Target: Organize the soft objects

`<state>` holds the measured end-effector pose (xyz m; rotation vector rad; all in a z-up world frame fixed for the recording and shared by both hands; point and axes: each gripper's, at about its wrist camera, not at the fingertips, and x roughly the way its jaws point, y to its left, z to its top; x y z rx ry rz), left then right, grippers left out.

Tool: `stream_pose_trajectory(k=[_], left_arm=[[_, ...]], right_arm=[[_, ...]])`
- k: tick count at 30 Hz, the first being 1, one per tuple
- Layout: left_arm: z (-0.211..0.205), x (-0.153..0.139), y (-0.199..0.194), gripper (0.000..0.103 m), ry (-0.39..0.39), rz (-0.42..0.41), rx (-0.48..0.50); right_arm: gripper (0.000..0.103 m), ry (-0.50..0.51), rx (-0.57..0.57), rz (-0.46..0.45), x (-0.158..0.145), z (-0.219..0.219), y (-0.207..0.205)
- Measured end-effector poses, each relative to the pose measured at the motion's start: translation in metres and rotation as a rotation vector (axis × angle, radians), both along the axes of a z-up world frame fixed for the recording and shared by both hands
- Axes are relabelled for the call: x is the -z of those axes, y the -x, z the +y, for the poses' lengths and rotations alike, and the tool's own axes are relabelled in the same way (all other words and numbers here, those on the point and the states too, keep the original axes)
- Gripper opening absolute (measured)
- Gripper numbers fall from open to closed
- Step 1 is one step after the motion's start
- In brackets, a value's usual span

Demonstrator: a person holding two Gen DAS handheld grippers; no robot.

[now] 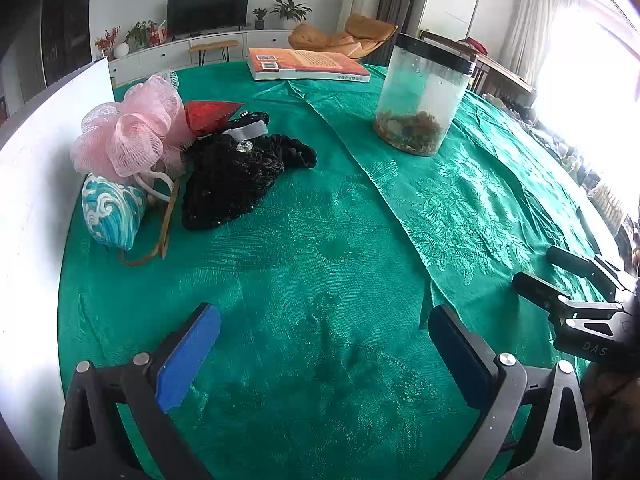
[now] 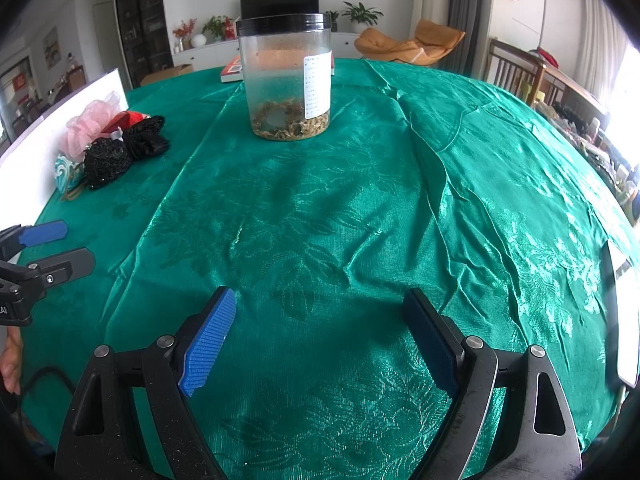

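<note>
Jaws apart on left gripper point(image 1: 324, 356) and right gripper point(image 2: 320, 344); soft pile point(image 1: 176, 152) hugs tablecloth point(image 1: 320, 240) edge.

Pink mesh bath pouf point(image 1: 130, 128): one, at ten o'clock on the counter point(image 1: 320, 264).
Black net items point(image 1: 234, 174): two, count unsure.
Red pouch point(image 1: 210, 114): one.
Blue wave-print pouch point(image 1: 110, 210): one.
Clear jar point(image 1: 420, 98): one, at one o'clock.
Book point(image 1: 306, 65): one, at twelve o'clock.
Green cloth point(image 1: 460, 200): one.
</note>
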<state>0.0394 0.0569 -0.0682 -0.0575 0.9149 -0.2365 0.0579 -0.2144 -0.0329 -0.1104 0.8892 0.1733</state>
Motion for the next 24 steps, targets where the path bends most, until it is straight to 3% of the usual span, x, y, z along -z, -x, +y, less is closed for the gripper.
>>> stream_pose_trajectory(k=[24], left_arm=[[-0.0012, -0.0005, -0.0003, 0.103, 0.007, -0.001, -0.001]], right_arm=[[0.087, -0.001, 0.001, -0.001, 0.0000, -0.0002, 0.0002]])
